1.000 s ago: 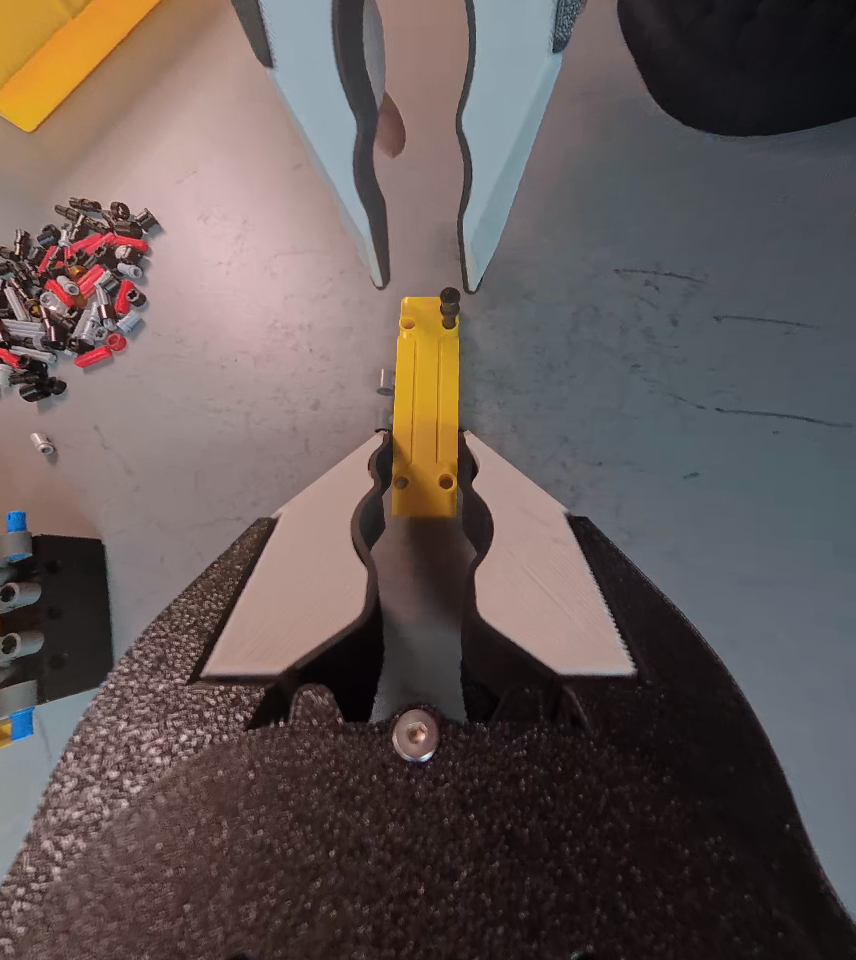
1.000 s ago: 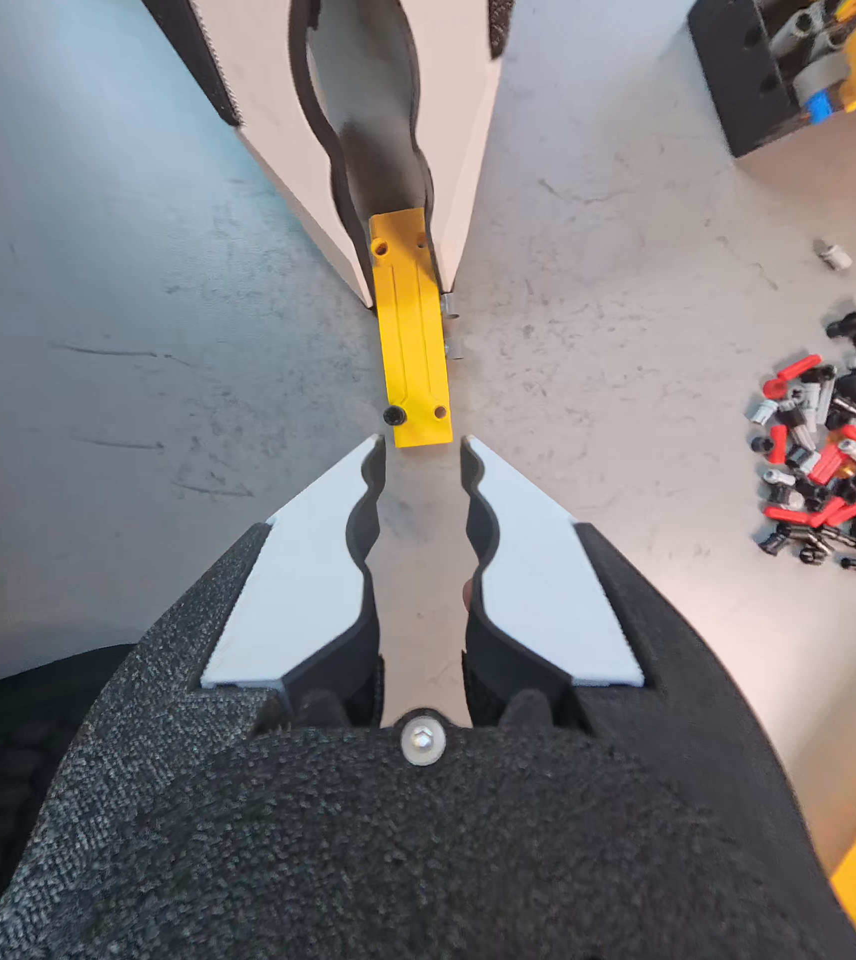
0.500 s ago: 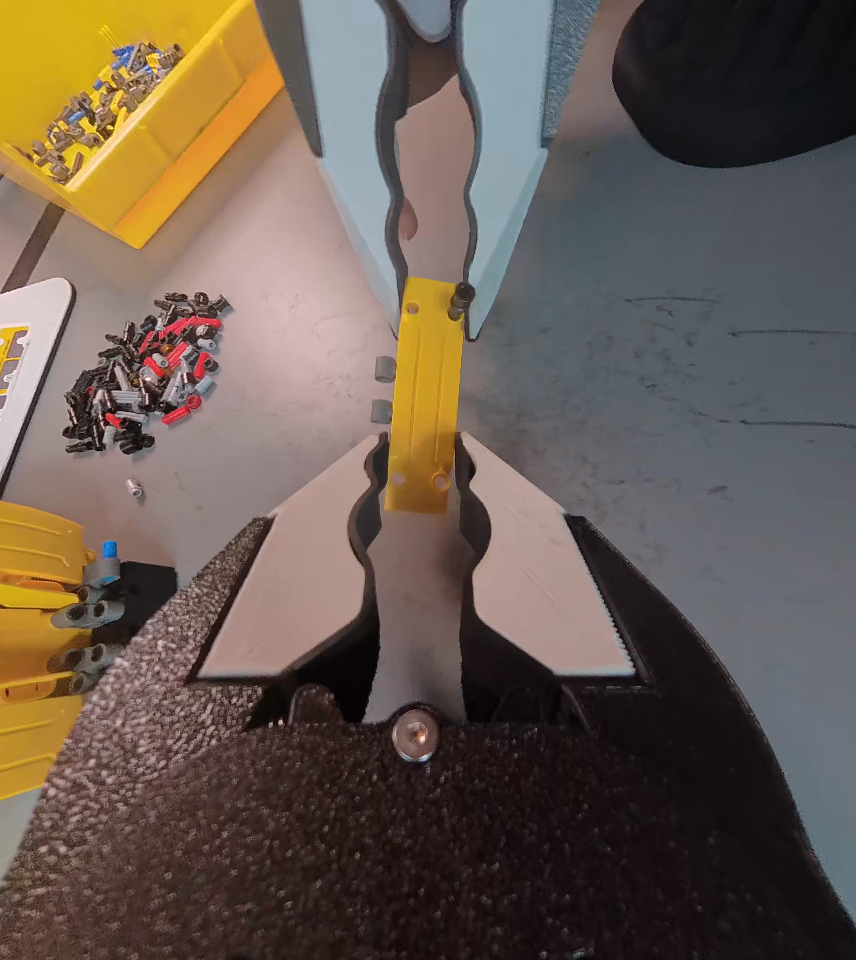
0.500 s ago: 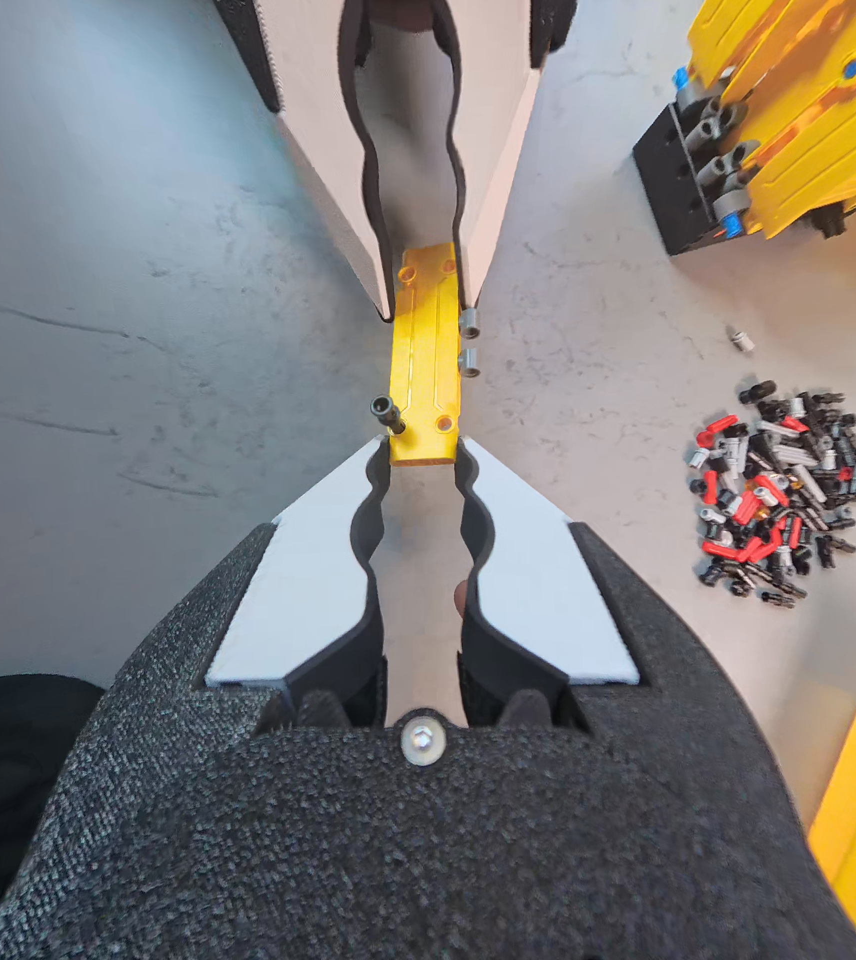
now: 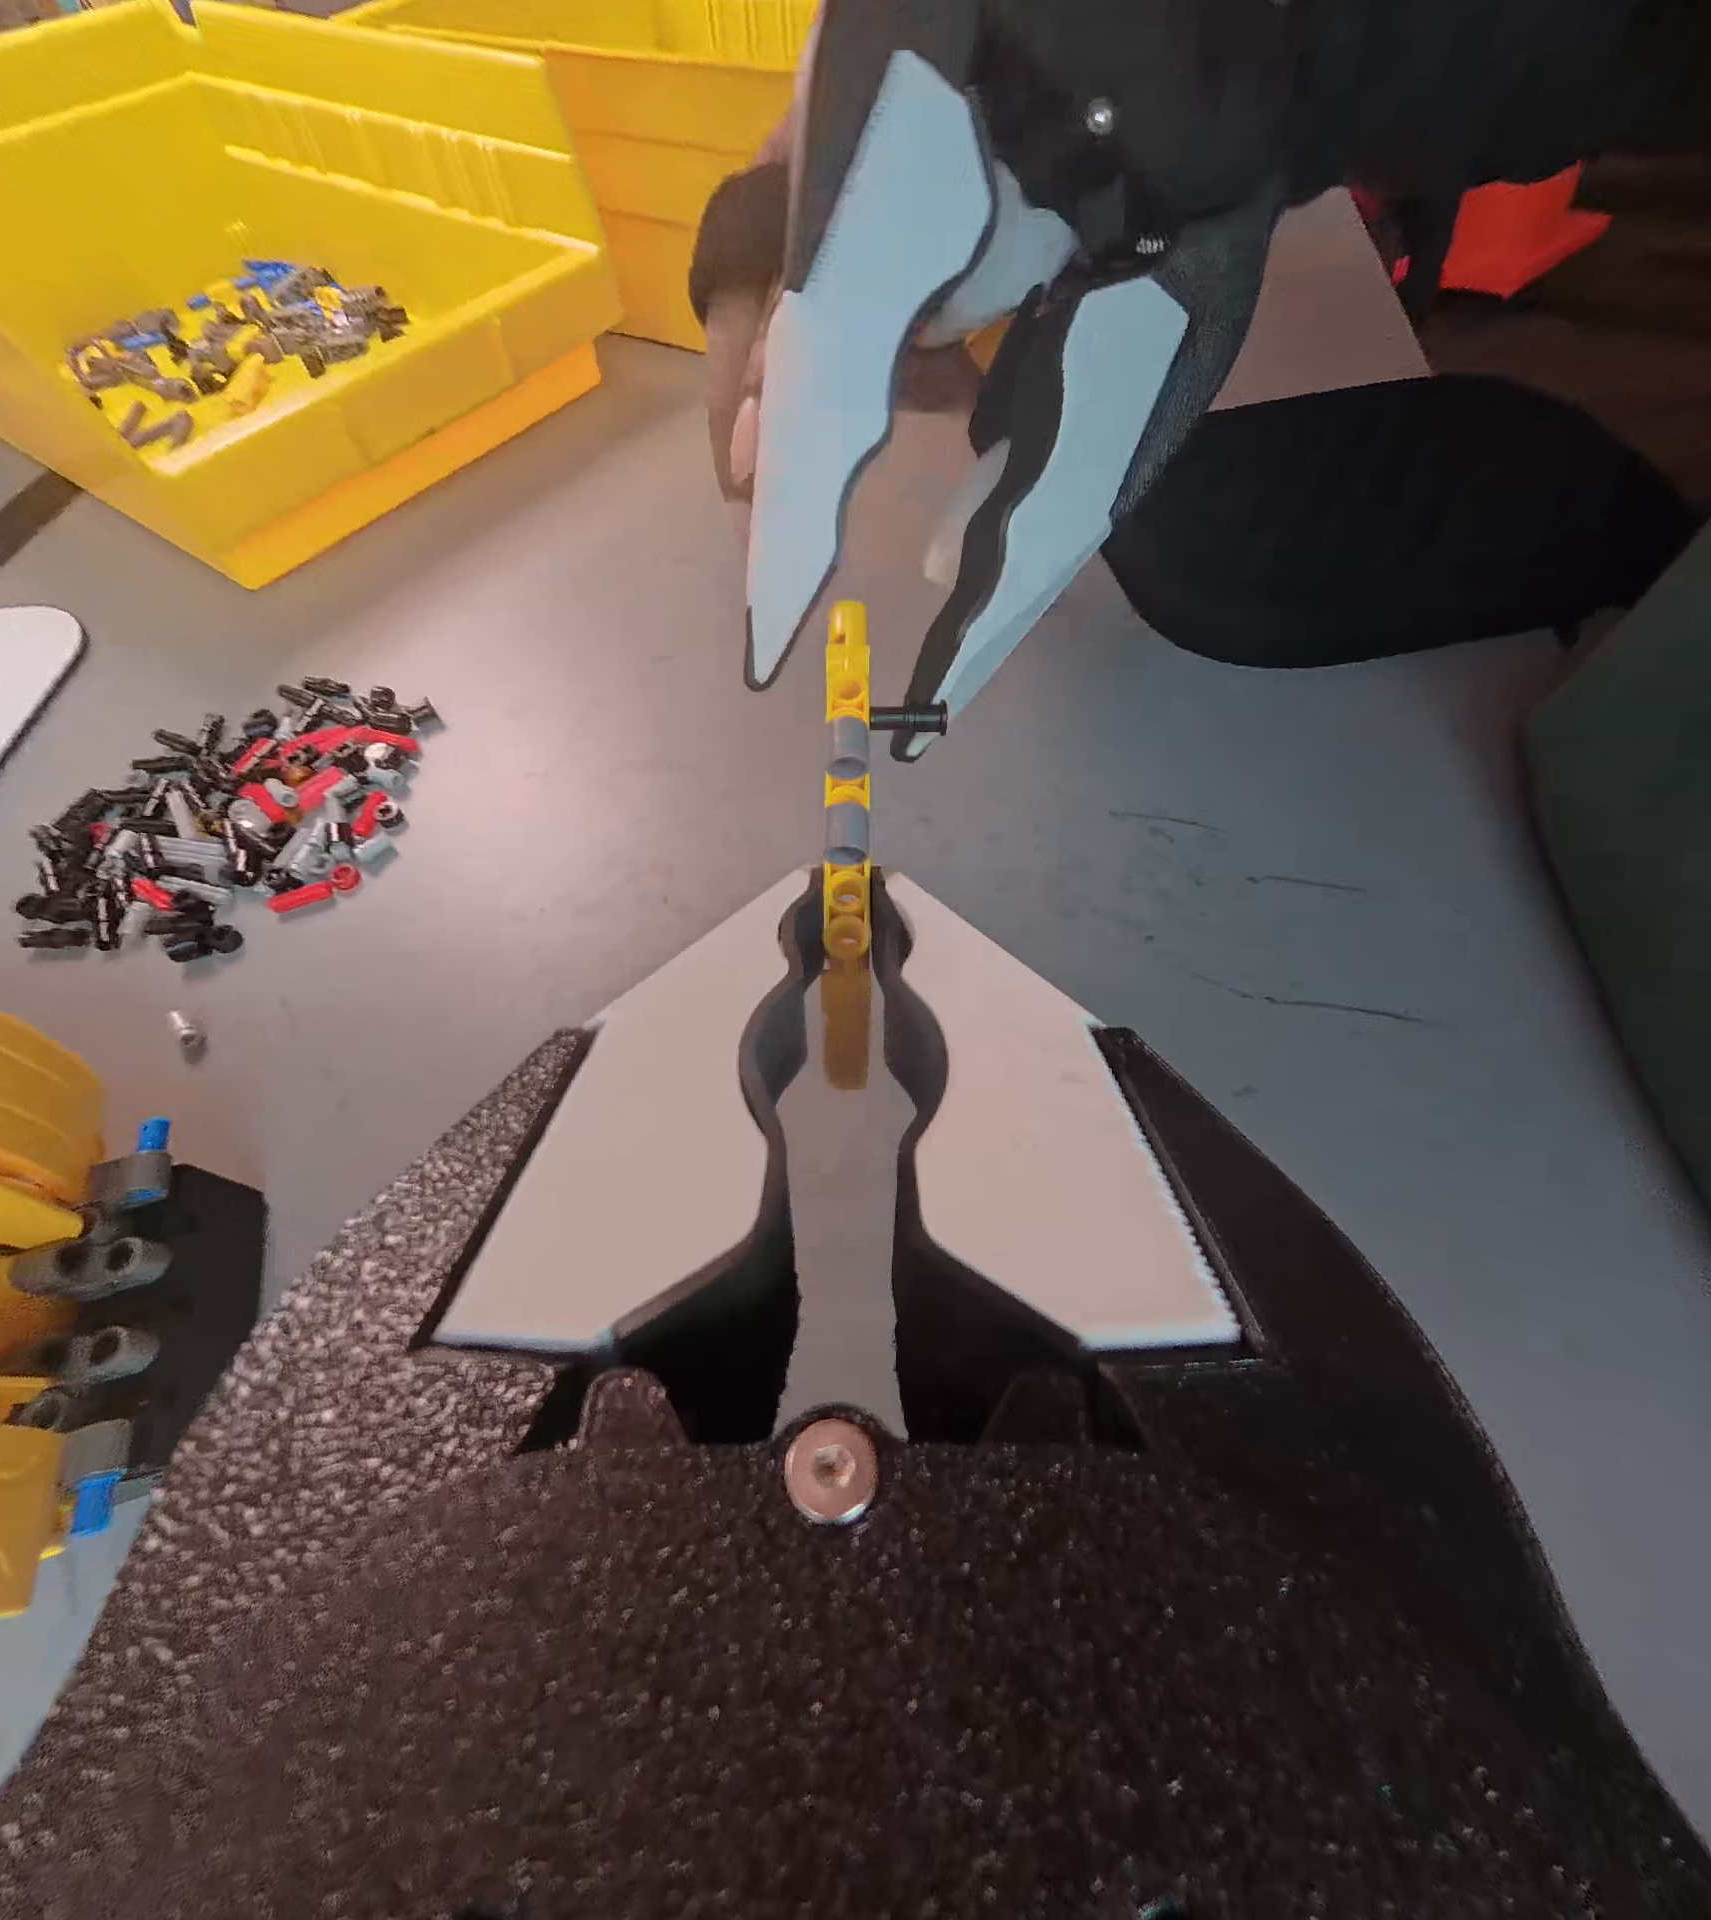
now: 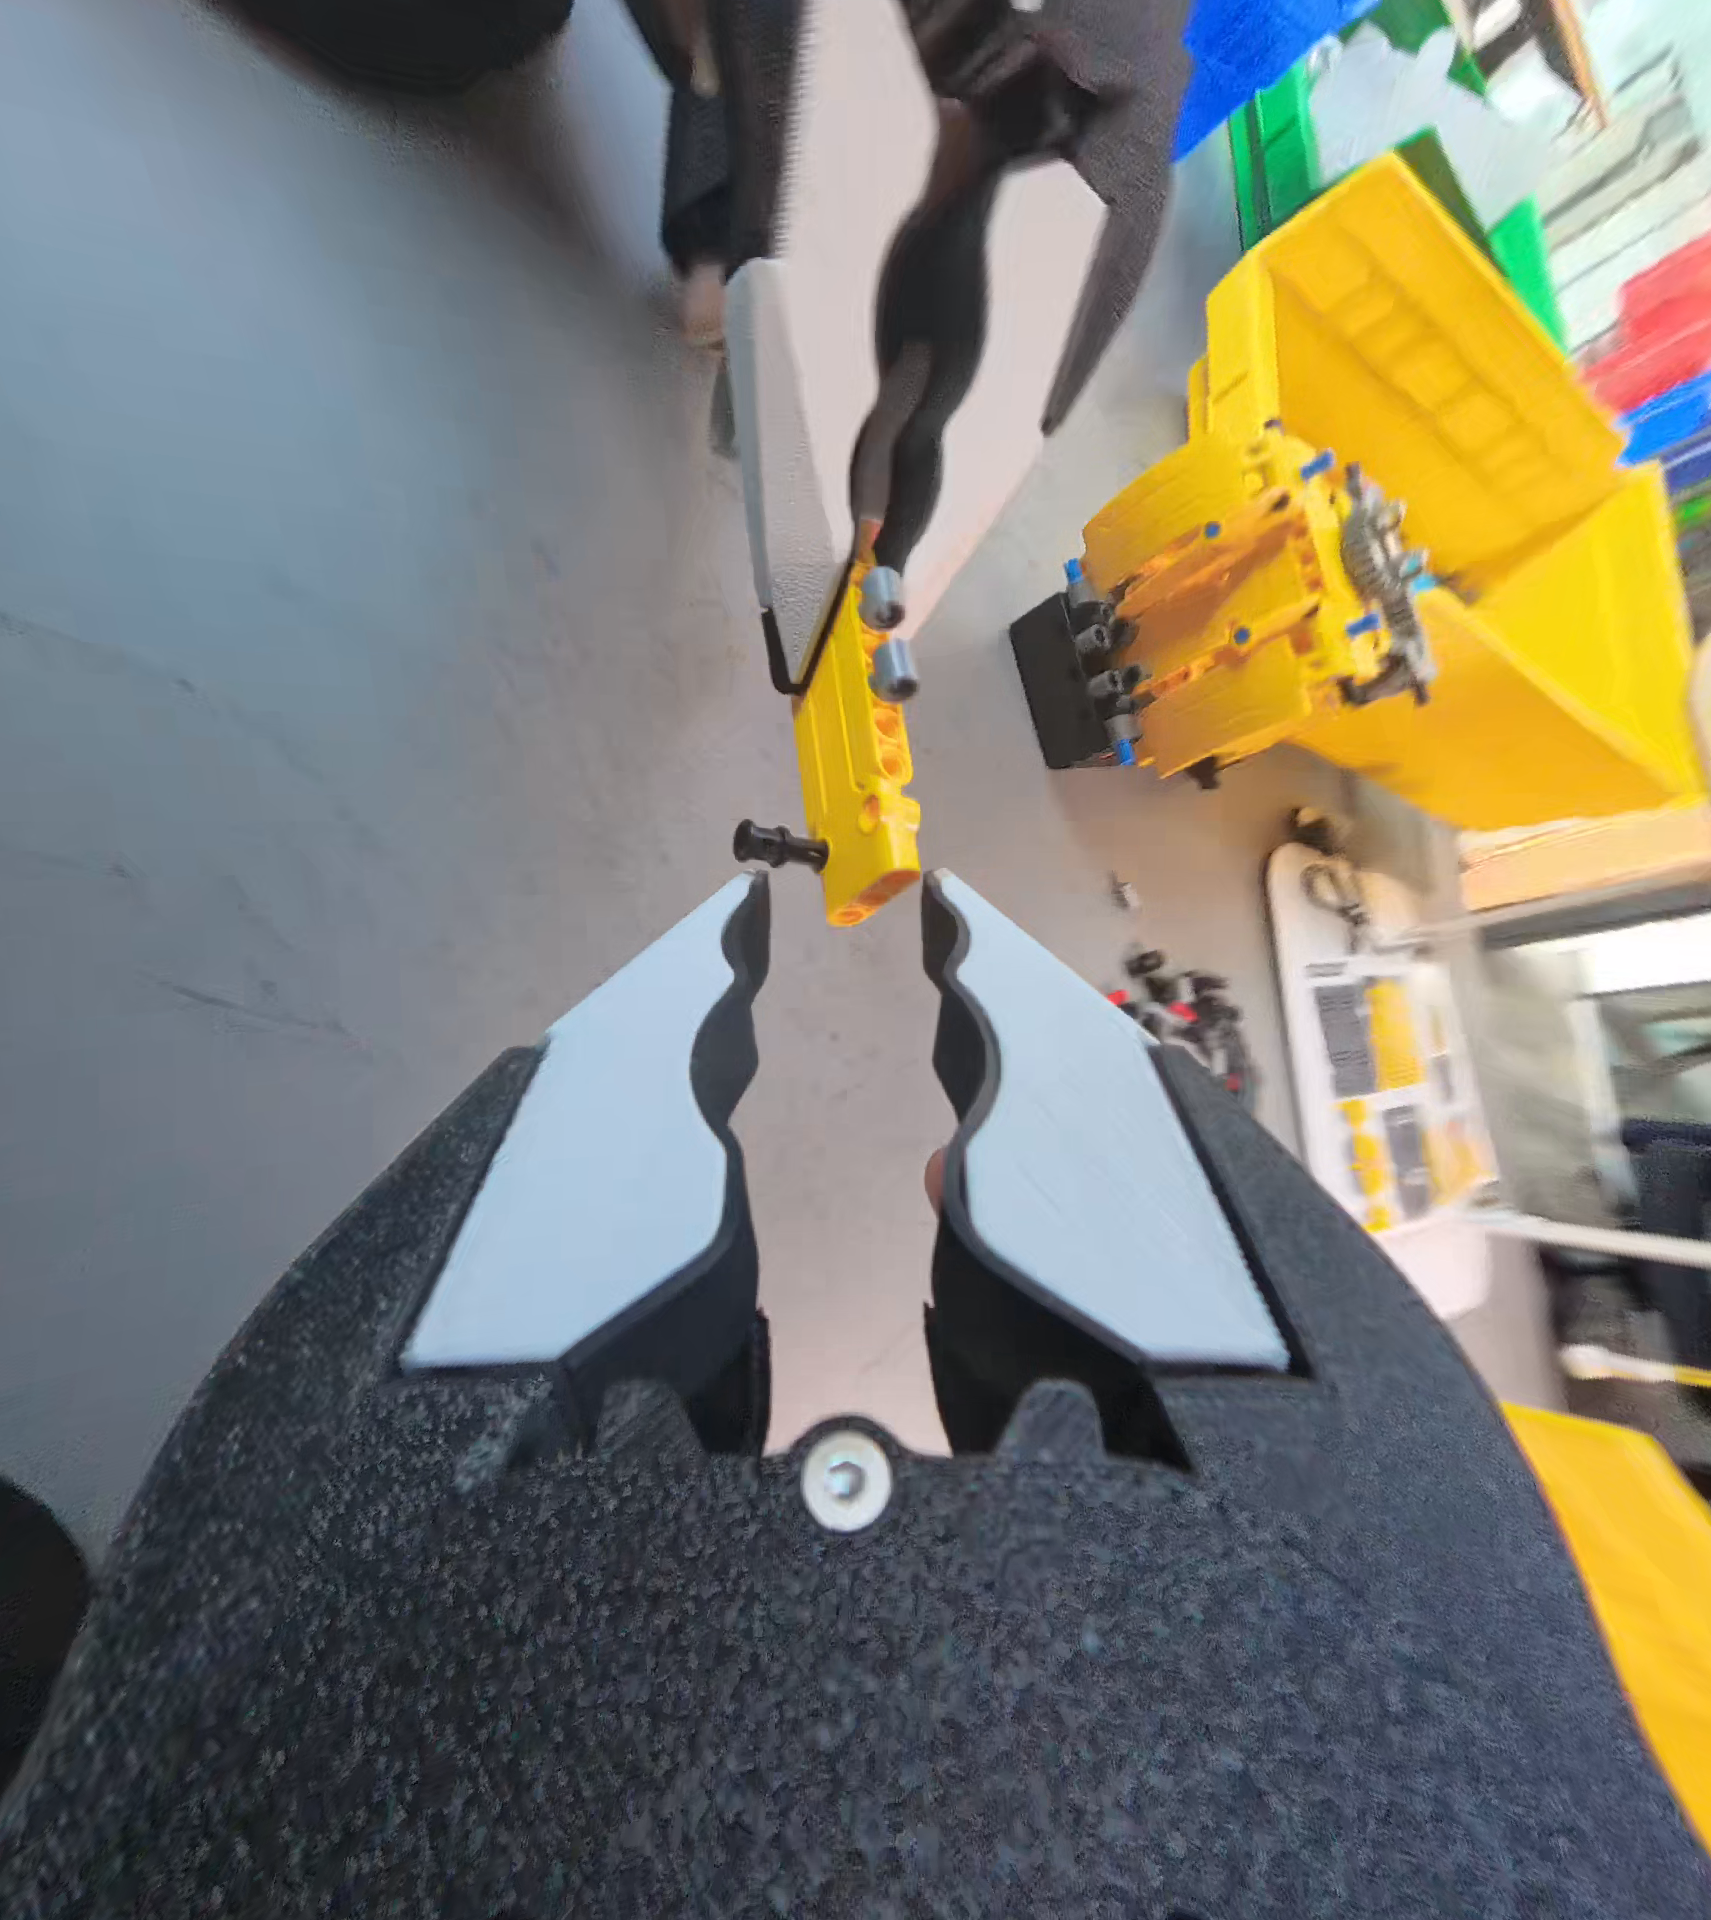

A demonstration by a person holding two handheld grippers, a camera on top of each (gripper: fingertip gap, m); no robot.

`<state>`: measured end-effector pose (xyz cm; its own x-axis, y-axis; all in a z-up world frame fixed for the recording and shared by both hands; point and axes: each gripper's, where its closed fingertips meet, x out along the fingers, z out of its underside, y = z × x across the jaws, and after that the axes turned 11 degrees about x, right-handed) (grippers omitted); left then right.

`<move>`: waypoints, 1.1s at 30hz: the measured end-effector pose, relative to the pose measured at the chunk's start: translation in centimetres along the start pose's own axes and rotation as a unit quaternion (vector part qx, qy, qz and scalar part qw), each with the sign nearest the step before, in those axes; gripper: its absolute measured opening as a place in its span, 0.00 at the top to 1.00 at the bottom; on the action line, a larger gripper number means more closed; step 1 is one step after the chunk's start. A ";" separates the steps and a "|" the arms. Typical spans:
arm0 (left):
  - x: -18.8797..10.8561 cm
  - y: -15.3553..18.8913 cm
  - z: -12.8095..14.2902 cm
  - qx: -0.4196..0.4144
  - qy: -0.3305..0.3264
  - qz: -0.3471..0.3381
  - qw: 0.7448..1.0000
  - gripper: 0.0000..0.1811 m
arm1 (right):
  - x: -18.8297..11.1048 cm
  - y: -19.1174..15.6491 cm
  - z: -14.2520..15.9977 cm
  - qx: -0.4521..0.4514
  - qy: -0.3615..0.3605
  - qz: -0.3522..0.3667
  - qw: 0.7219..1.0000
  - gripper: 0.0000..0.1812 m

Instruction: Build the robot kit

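The table [image 5: 1350,1039] is grey and scuffed. Yellow bins [image 5: 238,312] stand at its far edge in my left view. A part-built yellow model [image 6: 1246,644] on a black base sits near the booklet [image 6: 1381,1091]. A pile of pins [image 5: 217,810], black, red and grey, lies well to the left of my left claw, and one loose grey bush [image 5: 191,1034] lies near it.

My left claw [image 5: 846,904] is clamped on the near end of a yellow beam [image 5: 848,727]. The beam is held clear of the table, edge-on in this view, and points straight ahead along my fingers. My right claw [image 6: 846,883] stands apart and holds nothing. Its tips sit to either side of the beam's free end, just short of it.

Handling, as I judge it: the beam is light, rigid moulded plastic with smooth faces. It can twist in a light grip. Take it across its flat faces, near an end and clear of the fittings.

Fittings on the beam:
- A black pin [image 6: 778,844] projects sideways near the free end, just beside my right claw's left tip. I cannot tell whether they touch.
- Two grey bushes [image 6: 887,639] project from the opposite side, nearer my left claw.
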<state>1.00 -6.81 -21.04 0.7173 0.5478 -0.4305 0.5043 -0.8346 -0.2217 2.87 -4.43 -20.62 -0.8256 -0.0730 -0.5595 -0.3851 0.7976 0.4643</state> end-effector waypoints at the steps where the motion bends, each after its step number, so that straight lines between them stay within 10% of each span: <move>1: -0.2 -0.1 -0.3 0.008 0.008 -0.008 1.000 0.96 | -0.4 0.0 -0.1 0.071 0.017 -0.029 0.997 0.81; 6: -1.1 -0.6 -2.0 0.033 0.058 -0.030 0.997 0.96 | -1.9 0.1 -1.5 0.215 0.108 -0.082 0.967 0.79; 33: -0.3 1.4 -2.6 0.186 0.012 -0.065 0.980 0.95 | -2.8 -1.6 -2.4 0.113 0.115 -0.027 0.987 0.87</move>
<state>2.73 -8.00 -18.95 0.6720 0.6483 -0.3580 0.3850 -0.7188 -0.5789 4.77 -6.95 -18.16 -0.8878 -0.2327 -0.3971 -0.3513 0.9000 0.2581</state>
